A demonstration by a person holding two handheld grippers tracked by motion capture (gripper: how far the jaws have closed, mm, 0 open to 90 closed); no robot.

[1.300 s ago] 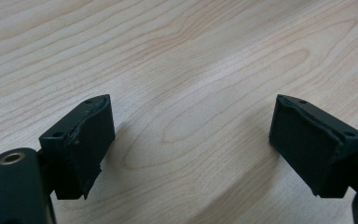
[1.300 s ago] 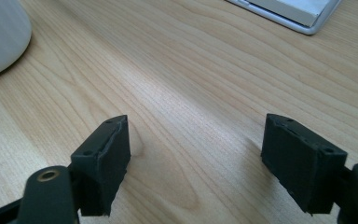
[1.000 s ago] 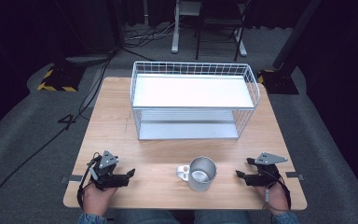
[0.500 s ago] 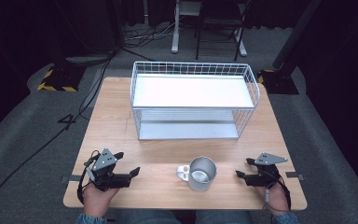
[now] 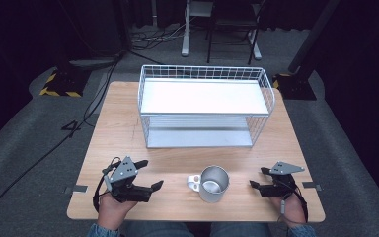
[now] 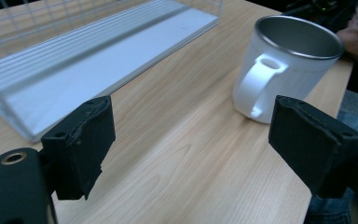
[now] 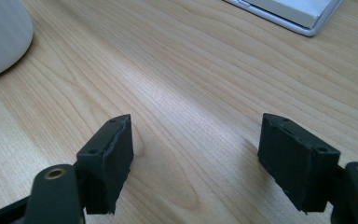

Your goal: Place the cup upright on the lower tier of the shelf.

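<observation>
Since the earlier frames, the left gripper has turned and edged toward the mug, while the right gripper has stayed put. One mug stands upright on the wooden surface, between the two grippers, its handle facing the left one. One white wire basket sits farther back. Both grippers have their jaws spread wide and hold nothing. In the left gripper view, the mug lies ahead, nearer the right jaw, apart from it. In the right gripper view, it is off to the left.
</observation>
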